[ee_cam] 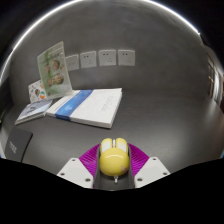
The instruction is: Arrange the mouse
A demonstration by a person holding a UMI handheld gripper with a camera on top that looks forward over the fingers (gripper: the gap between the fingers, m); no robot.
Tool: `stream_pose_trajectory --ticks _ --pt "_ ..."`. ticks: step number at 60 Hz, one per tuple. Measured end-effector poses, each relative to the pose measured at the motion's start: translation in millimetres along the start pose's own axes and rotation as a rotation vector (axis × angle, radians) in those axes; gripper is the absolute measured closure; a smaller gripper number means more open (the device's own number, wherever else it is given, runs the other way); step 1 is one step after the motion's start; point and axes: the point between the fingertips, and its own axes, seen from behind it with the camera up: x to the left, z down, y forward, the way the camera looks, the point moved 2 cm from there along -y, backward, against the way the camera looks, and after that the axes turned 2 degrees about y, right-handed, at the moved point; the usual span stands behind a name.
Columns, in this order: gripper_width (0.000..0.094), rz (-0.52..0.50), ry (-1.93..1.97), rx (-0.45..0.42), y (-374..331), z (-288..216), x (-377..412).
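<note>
A yellow computer mouse (112, 156) with a white stripe down its top sits between the two fingers of my gripper (113, 160). The magenta pads (91, 158) press against both of its sides. The mouse is held above the dark table (160, 120), its nose pointing away from me. The gripper is shut on it.
A white and blue book or box (88, 106) lies flat on the table ahead to the left, with a green-printed card or packet (52, 70) standing behind it and papers (35, 108) beside it. Several white wall sockets (100, 58) line the back wall.
</note>
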Motion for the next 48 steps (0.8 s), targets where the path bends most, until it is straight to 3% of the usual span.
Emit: stream_pose_trajectory --ticks 7,15,23,28,32,41,48 --pt "0.0551 0.052 0.13 0.02 -32 14 24" --pt "0.055 0.048 0.133 -0.147 -93 -42 125" --pt "0.0552 -0.013 0.097 -0.252 -156 -64 305" --pt "0.0553 -0.071 0.099 -0.228 -141 -44 392" --pt "0.0554 -0.055 0.058 -0.177 -136 -11 455" --pt "0.0553 0.001 -0.003 -0.05 -95 63 517" --pt "0.0551 0.056 0.004 0.004 -77 83 514"
